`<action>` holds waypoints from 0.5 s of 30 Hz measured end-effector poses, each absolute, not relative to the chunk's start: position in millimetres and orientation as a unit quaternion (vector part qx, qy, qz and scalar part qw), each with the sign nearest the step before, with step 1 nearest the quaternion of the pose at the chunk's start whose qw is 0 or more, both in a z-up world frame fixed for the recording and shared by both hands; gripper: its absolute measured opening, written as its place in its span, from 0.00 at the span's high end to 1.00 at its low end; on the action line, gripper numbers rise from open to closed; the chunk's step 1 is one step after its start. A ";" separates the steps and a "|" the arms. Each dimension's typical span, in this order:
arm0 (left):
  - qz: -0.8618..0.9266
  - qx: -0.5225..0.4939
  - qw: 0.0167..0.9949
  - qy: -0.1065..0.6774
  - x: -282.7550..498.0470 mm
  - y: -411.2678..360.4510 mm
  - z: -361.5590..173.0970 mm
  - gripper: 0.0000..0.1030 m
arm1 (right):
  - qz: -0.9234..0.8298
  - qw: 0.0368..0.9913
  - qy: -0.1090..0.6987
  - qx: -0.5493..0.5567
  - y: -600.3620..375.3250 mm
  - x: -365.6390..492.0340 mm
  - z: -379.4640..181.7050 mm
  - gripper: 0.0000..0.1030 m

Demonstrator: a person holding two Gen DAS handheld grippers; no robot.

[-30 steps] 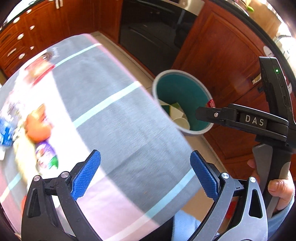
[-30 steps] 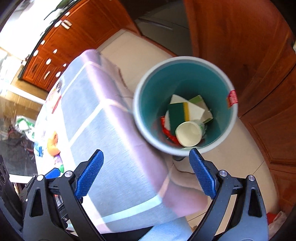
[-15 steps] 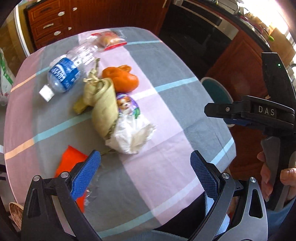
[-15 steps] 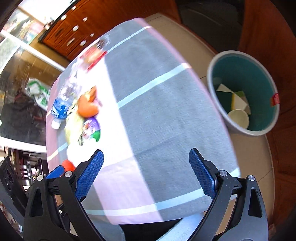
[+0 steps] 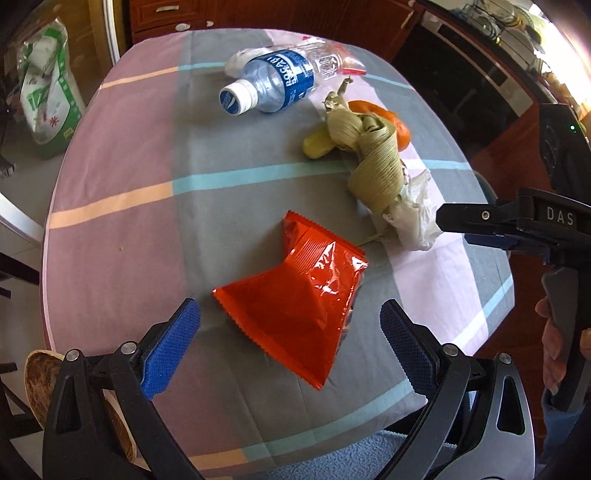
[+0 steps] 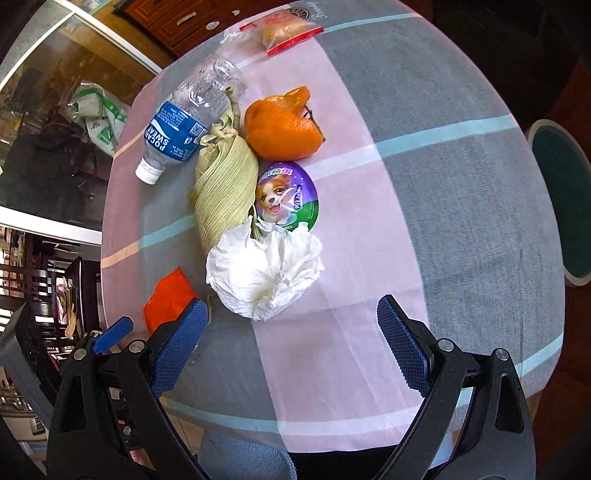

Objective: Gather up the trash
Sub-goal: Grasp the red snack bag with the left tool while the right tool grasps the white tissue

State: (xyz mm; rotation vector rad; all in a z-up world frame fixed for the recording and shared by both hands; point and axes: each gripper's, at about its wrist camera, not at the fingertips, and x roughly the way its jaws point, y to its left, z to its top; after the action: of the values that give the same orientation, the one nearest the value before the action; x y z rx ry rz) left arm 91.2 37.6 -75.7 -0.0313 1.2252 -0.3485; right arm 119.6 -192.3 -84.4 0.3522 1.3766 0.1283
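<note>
Trash lies on the checked tablecloth (image 5: 133, 206). A red foil wrapper (image 5: 295, 306) lies just ahead of my open, empty left gripper (image 5: 290, 347); it also shows in the right wrist view (image 6: 168, 299). A crumpled white tissue (image 6: 264, 277) lies just ahead of my open, empty right gripper (image 6: 291, 343). Behind it lie a corn husk (image 6: 225, 188), a purple puppy lid (image 6: 286, 197), an orange peel (image 6: 282, 127), a clear plastic bottle (image 6: 188, 122) and a small zip bag (image 6: 284, 31). The teal bin (image 6: 561, 206) stands on the floor to the right.
The right gripper's body (image 5: 535, 225) shows at the right of the left wrist view. Wooden cabinets (image 5: 258, 11) and a dark oven (image 5: 472, 81) stand beyond the table. A green and white bag (image 5: 44, 96) lies on the floor at the left.
Both grippers have swung left from the bin to the table and come closer. The left now faces the red wrapper, the right faces the tissue. Both have stayed open.
</note>
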 end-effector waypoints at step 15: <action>-0.162 -0.022 0.794 0.585 93.1 45.3 -94.4 0.05 | 0.071 0.765 0.624 0.139 -179.4 126.3 -102.5 0.23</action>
State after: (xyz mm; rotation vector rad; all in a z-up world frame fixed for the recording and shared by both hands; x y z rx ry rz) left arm 93.1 45.3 -94.4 -0.0482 1.2584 -0.3482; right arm 126.3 -179.4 -102.5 0.3026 1.3567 0.1538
